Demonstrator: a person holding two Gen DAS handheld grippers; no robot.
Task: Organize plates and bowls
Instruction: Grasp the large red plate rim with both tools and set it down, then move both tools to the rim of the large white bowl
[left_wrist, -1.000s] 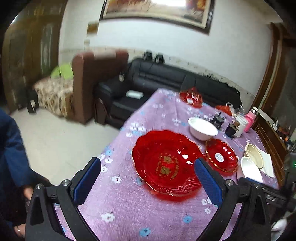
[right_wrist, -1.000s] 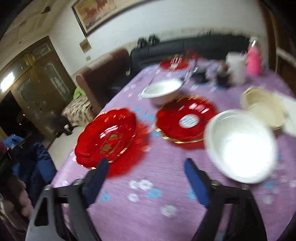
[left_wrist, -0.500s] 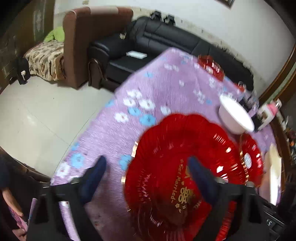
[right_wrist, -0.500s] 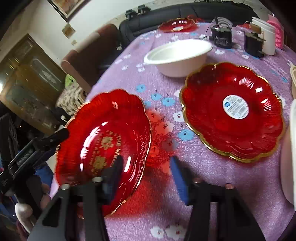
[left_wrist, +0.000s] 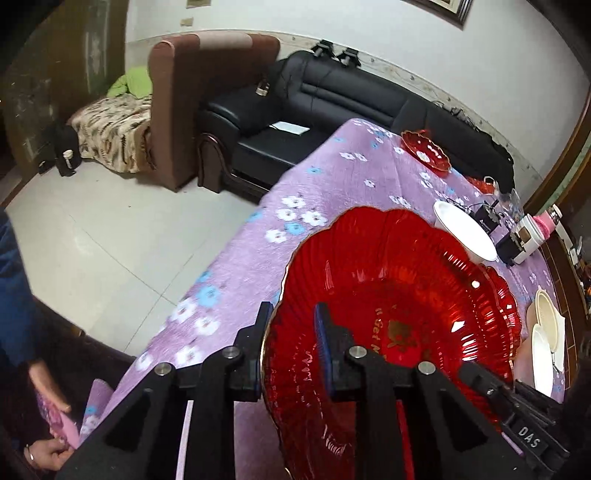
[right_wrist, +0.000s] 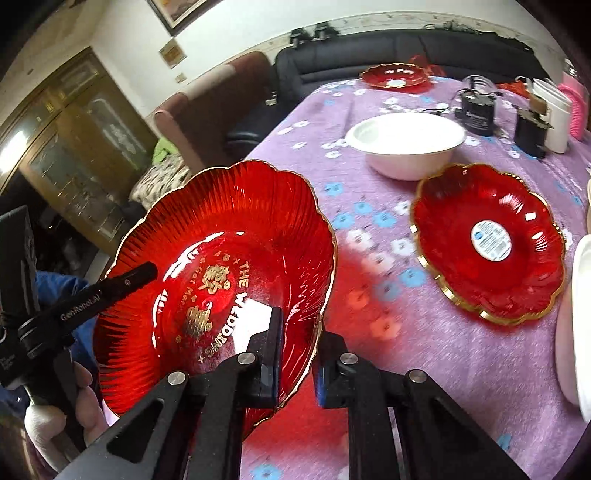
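Observation:
A large red scalloped plate (left_wrist: 399, 314) with gold lettering is held off the purple tablecloth, tilted. My left gripper (left_wrist: 291, 325) is shut on its left rim. My right gripper (right_wrist: 299, 339) is shut on the plate (right_wrist: 221, 266) at its near right rim. The left gripper also shows in the right wrist view (right_wrist: 122, 284) at the plate's far left. A smaller red plate (right_wrist: 487, 240) lies flat to the right. A white bowl (right_wrist: 406, 144) stands behind it.
A third red plate (right_wrist: 395, 75) sits at the table's far end. Black boxes (right_wrist: 476, 110), a white cup (right_wrist: 554, 114) and a pink bottle (right_wrist: 576, 107) stand at far right. White and cream bowls (left_wrist: 546, 332) sit at right. Sofas stand beyond the table's left edge.
Both grippers closed in from open and clamped the large red plate on opposite rims. The plate has risen off the cloth and tilted.

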